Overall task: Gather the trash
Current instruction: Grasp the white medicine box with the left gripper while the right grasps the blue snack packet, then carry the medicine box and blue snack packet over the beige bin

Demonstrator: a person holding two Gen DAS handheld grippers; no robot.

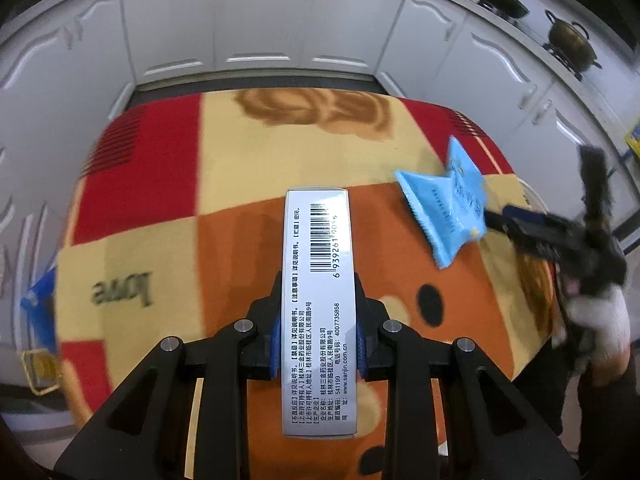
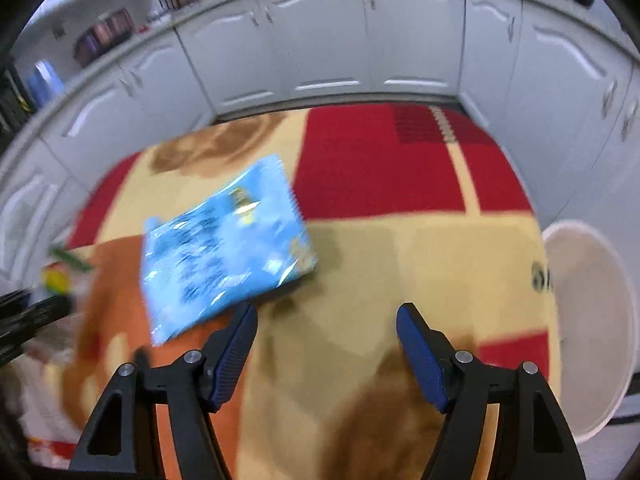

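My left gripper (image 1: pixel 317 280) is shut on a long silver carton (image 1: pixel 318 264) with a barcode, and holds it above the patterned blanket (image 1: pixel 224 248) on the table. A light blue snack packet (image 1: pixel 448 204) lies on the blanket at the right. In the left wrist view the right gripper (image 1: pixel 520 228) comes in from the right edge, its tip at the packet's edge, held by a white-gloved hand (image 1: pixel 600 320). In the right wrist view my right gripper (image 2: pixel 327 312) stands open with nothing between its fingers. The blue packet (image 2: pixel 228 248) lies just ahead and left of its left finger.
A round white bin (image 2: pixel 592 320) stands beside the table at the right. White cabinets (image 1: pixel 256 28) ring the table. Pots (image 1: pixel 570 42) sit on the counter at the far right. A blue object (image 1: pixel 36 300) and a yellow one (image 1: pixel 40 368) are off the table's left edge.
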